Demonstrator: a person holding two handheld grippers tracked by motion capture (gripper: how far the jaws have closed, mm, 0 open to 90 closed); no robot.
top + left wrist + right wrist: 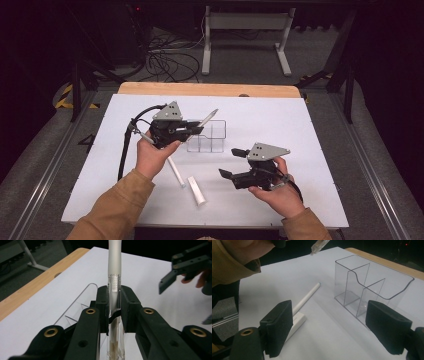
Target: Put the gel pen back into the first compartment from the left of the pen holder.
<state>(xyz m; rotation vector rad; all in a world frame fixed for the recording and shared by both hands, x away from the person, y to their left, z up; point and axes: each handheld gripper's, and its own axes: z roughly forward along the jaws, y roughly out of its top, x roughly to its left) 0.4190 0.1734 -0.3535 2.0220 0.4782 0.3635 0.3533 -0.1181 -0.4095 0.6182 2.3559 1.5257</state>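
We are clamping the left gripper point(115, 312) on a pen point(114, 277), frosted white barrel above a clear section, held over the clear organizer point(212, 136); it is likely light, stiff and slippery, so we are gripping mid-barrel, while our right gripper point(234, 162) is hanging open and empty

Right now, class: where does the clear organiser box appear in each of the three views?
High view: clear organiser box at table centre, just right of the left gripper.
Left gripper view: lower left, behind the jaws.
Right gripper view: upper right, upright.
Shared landmark: the table's wooden edge beyond it.
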